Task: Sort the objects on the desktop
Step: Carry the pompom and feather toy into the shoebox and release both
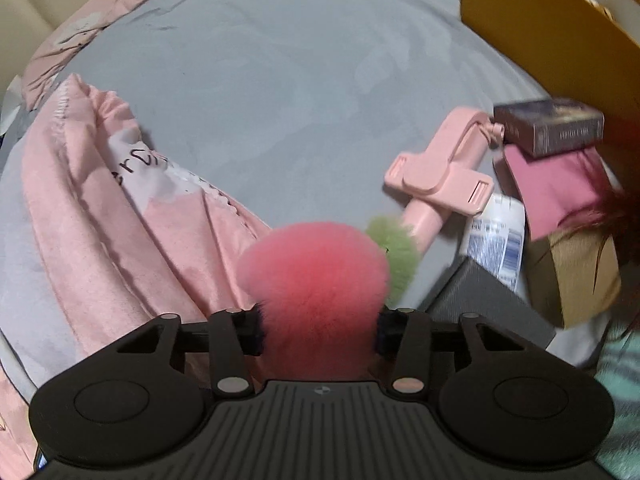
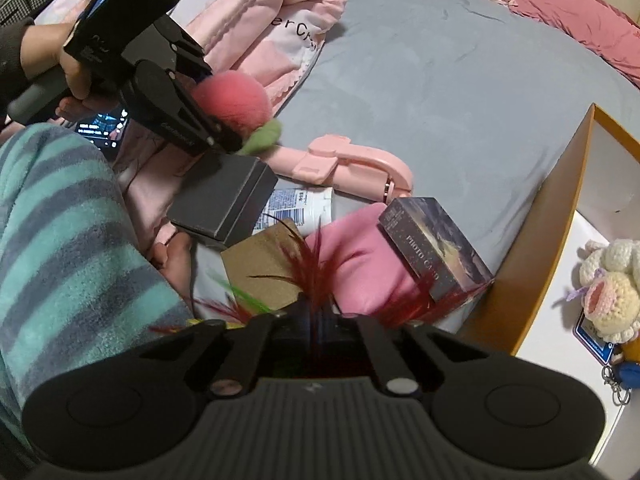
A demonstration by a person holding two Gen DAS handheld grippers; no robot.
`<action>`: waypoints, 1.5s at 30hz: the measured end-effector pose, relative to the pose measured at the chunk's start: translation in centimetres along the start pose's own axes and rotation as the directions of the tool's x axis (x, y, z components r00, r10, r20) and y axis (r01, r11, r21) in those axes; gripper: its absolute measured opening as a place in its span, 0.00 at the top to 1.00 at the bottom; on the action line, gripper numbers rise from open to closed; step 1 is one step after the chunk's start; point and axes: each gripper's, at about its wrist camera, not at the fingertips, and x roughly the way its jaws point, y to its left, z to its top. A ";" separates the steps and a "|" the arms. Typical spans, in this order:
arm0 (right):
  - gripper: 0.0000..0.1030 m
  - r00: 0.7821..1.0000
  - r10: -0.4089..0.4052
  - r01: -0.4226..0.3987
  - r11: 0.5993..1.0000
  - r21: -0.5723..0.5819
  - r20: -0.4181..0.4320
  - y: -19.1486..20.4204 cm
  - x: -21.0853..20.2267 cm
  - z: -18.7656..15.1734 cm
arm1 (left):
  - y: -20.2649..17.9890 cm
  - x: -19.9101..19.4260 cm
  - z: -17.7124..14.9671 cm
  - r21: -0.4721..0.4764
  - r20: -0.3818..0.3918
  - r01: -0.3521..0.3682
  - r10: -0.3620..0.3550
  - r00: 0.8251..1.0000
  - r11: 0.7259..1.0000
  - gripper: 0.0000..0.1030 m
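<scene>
Over the grey bed (image 1: 280,60), the left gripper (image 1: 320,320) holds a pink plush ball (image 1: 316,280) with a green leaf (image 1: 394,248), its jaws pinching the ball from both sides just above a dark grey box (image 2: 224,200). Beside that box lie a pink phone holder (image 2: 352,164), a white tube (image 2: 300,204), a photo card box (image 2: 436,248) and a pink cloth (image 2: 360,268). Nearer the orange box (image 2: 552,220), the right gripper (image 2: 316,320) has its jaws pressed together on red feathers (image 2: 316,268).

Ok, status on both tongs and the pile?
Left tongs shut on pink plush peach. Right tongs shut on red feathers. Box right, photo card box against its wall.
</scene>
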 end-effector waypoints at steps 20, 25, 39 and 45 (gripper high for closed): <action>1.00 0.959 -0.043 0.013 0.994 0.107 0.279 -1.7 -9.4 1.1 | -1.4 -10.0 3.1 -0.105 0.285 0.099 -0.065 0.956 0.990 0.52; 1.00 0.926 -0.093 0.038 0.987 0.157 0.365 -3.5 -13.4 1.5 | -3.8 -13.5 5.2 -0.069 0.370 0.148 -0.112 0.922 0.987 0.51; 1.00 0.881 -0.306 0.171 0.917 0.360 0.360 -12.2 -18.5 -0.3 | -14.1 -13.5 17.9 0.072 0.430 0.284 -0.287 0.856 0.956 0.51; 1.00 0.918 -0.282 0.148 0.897 0.417 0.280 -16.3 -14.9 -1.6 | -16.9 -8.2 23.6 0.085 0.305 0.259 -0.272 0.913 0.962 0.51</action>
